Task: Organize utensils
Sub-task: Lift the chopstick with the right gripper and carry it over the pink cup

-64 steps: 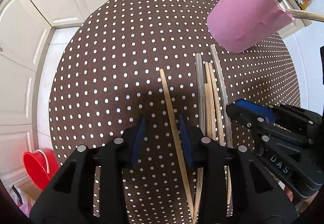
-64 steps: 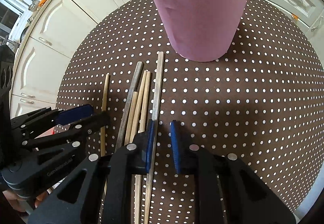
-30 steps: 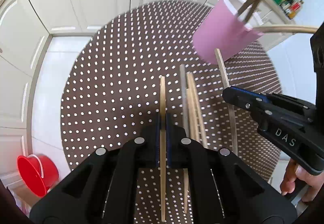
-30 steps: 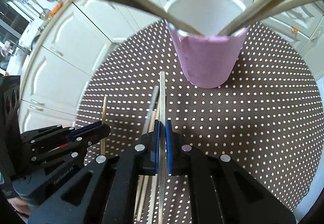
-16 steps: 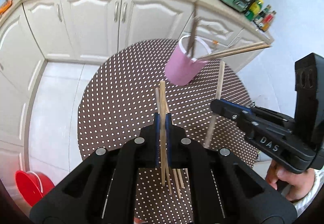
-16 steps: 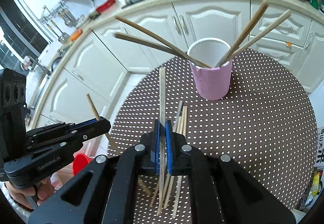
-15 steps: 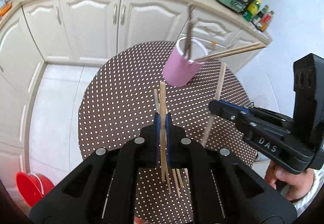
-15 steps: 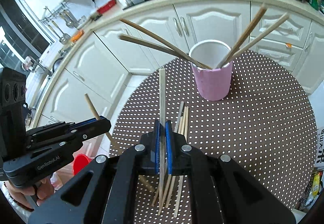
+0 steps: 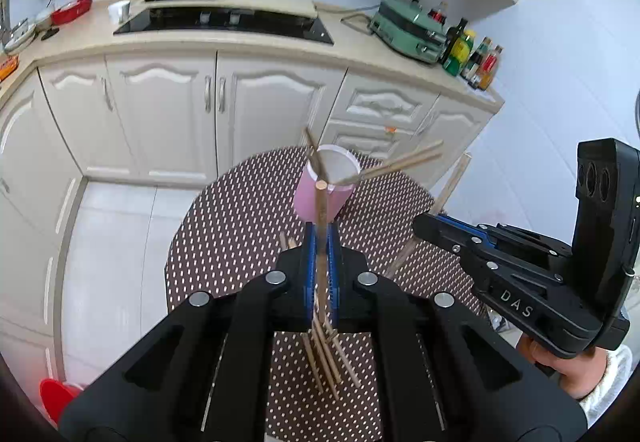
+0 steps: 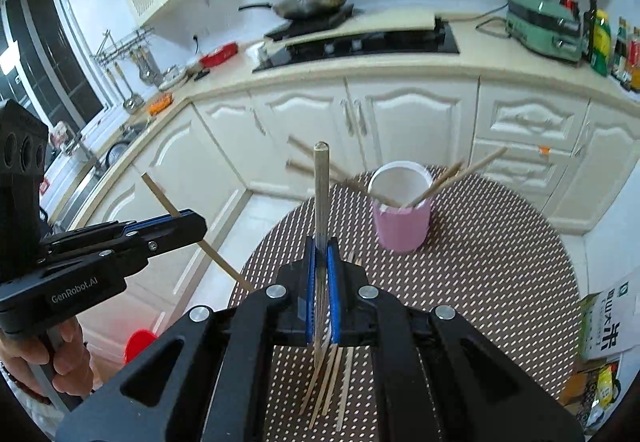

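Observation:
My left gripper (image 9: 320,238) is shut on a wooden chopstick (image 9: 320,210), held well above the table. My right gripper (image 10: 321,246) is shut on a greyish chopstick (image 10: 321,194), also raised high. Each gripper shows in the other's view: the right gripper (image 9: 424,220) at the right with its chopstick (image 9: 452,182), the left gripper (image 10: 196,226) at the left with its chopstick (image 10: 188,226). A pink cup (image 9: 325,198) (image 10: 401,220) stands at the far side of the table and holds several chopsticks (image 10: 456,176). Several more chopsticks (image 9: 326,354) (image 10: 332,374) lie on the table below.
The round table has a brown white-dotted cloth (image 9: 224,238) (image 10: 500,262). White kitchen cabinets (image 9: 168,114) and a counter with a stove and wok (image 10: 316,6) stand behind. A red bucket (image 9: 56,394) sits on the floor at left. A box (image 10: 608,318) lies off the table's right.
Both grippers shut on a chopstick each, lifted them off the table and kept rising and tilting up; the table and cup now look smaller and farther below.

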`<state>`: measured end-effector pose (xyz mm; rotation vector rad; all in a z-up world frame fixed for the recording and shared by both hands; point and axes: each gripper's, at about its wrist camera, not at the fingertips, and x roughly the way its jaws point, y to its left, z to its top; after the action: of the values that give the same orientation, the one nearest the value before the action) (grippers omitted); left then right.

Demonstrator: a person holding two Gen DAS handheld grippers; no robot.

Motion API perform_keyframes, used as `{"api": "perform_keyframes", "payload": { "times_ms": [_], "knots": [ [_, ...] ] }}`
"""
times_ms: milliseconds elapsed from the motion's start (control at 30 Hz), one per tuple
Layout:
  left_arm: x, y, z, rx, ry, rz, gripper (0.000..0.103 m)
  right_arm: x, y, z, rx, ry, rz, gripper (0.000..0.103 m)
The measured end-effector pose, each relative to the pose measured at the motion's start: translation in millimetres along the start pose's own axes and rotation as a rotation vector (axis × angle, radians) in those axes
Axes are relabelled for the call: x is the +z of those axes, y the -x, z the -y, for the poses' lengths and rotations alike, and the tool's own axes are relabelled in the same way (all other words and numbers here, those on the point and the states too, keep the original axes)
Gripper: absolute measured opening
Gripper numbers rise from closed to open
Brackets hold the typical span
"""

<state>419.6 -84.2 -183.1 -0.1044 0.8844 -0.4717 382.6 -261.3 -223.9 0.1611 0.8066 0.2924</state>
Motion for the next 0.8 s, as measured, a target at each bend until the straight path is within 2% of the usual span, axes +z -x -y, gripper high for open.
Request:
{"api": "perform_keyframes", "payload": {
  "times_ms": [500, 600, 800],
  "knots": [
    [81.1, -1.3, 22.7, -0.051, -0.011, 0.158, 0.006, 71.7, 22.6, 39.6, -0.060, -0.028, 0.193, 0.005],
    [96.4, -10.8, 26.6, -0.036, -0.015, 0.187, 0.006, 84.2, 22.9, 49.6, -0.068, -0.035, 0.221, 0.005],
    [113.5, -45.4, 27.8, -0.007, -0.007, 0.168, 0.006, 101.4, 11.6, 67.8, -0.089, -0.047, 0.255, 0.005]
  ]
}}
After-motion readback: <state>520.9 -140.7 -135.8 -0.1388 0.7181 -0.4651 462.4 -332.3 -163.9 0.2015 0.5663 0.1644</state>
